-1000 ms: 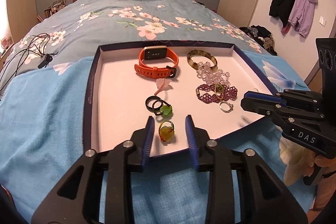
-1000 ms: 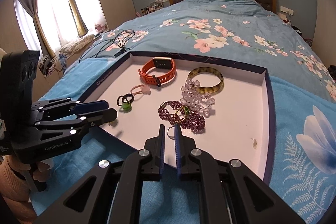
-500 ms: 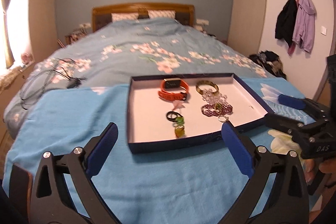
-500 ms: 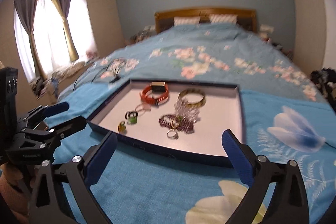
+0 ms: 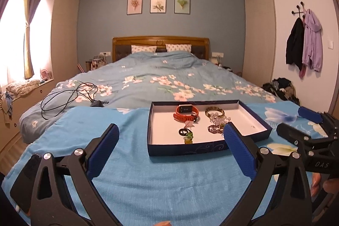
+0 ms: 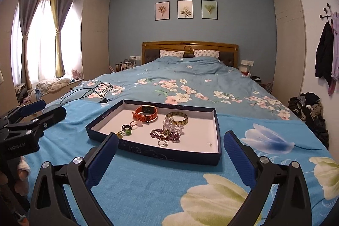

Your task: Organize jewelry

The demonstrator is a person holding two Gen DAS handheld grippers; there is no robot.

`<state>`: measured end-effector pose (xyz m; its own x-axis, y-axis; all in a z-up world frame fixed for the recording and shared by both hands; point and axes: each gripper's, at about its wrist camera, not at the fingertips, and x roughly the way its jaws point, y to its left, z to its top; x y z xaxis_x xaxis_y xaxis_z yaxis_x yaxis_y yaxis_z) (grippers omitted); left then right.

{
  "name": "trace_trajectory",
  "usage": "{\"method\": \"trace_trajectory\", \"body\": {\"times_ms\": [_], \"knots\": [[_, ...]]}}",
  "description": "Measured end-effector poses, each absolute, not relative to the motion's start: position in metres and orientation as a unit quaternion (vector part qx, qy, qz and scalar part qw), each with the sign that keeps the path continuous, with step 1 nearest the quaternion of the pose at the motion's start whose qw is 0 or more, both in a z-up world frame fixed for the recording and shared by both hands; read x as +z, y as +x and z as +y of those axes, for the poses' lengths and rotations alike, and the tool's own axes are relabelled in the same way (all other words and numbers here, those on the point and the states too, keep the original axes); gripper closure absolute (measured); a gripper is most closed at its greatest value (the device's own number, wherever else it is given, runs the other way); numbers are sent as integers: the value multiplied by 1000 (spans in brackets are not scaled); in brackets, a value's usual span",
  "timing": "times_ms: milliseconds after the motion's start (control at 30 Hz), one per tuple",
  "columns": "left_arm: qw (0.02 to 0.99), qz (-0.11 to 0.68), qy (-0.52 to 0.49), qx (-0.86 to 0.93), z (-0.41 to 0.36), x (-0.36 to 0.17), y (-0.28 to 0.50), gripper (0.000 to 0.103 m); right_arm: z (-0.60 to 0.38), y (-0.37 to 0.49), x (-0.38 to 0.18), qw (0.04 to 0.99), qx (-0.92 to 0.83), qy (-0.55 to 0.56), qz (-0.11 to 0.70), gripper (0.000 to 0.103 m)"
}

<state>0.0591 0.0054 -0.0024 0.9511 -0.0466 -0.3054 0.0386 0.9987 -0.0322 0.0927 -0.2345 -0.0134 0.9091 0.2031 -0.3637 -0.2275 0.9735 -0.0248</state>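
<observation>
A dark blue tray (image 5: 186, 149) (image 6: 169, 155) with a white floor lies on the blue blanket. It holds an orange watch (image 5: 186, 113) (image 6: 145, 113), a mottled bangle (image 5: 214, 112) (image 6: 177, 117), clear beads (image 6: 169, 125), a purple bead bracelet (image 5: 214, 129) (image 6: 165, 134), a silver ring (image 6: 162, 143), black and green rings (image 5: 184, 132) (image 6: 126, 129) and a yellow-green ring (image 5: 187, 140). My left gripper (image 5: 170, 148) is open and empty, short of the tray. My right gripper (image 6: 170, 150) is open and empty, also short of it.
Black cables (image 5: 70, 96) (image 6: 93, 89) lie on the floral duvet left of the tray. The other gripper shows at each view's edge, right gripper (image 5: 307, 132) and left gripper (image 6: 31, 118). The blue blanket (image 5: 169, 183) spreads flat around the tray. Clothes are piled on the floor at right (image 6: 309, 107).
Both grippers opened from nearly shut to wide, leaving the rings in the tray, and drew back and up from it. The views tilted up, so the tray looks smaller and farther.
</observation>
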Motion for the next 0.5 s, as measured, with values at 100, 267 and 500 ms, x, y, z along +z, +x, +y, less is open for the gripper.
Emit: {"method": "trace_trajectory", "body": {"times_ms": [100, 267, 500], "knots": [[988, 152, -18, -21, 6, 0, 50, 6, -233, 89, -14, 976, 113, -32, 185, 7], [989, 147, -20, -17, 5, 2, 38, 6, -233, 77, -12, 978, 112, -29, 173, 7], [989, 147, -25, -15, 6, 2, 34, 6, -232, 68, -7, 981, 105, -32, 161, 7]]}}
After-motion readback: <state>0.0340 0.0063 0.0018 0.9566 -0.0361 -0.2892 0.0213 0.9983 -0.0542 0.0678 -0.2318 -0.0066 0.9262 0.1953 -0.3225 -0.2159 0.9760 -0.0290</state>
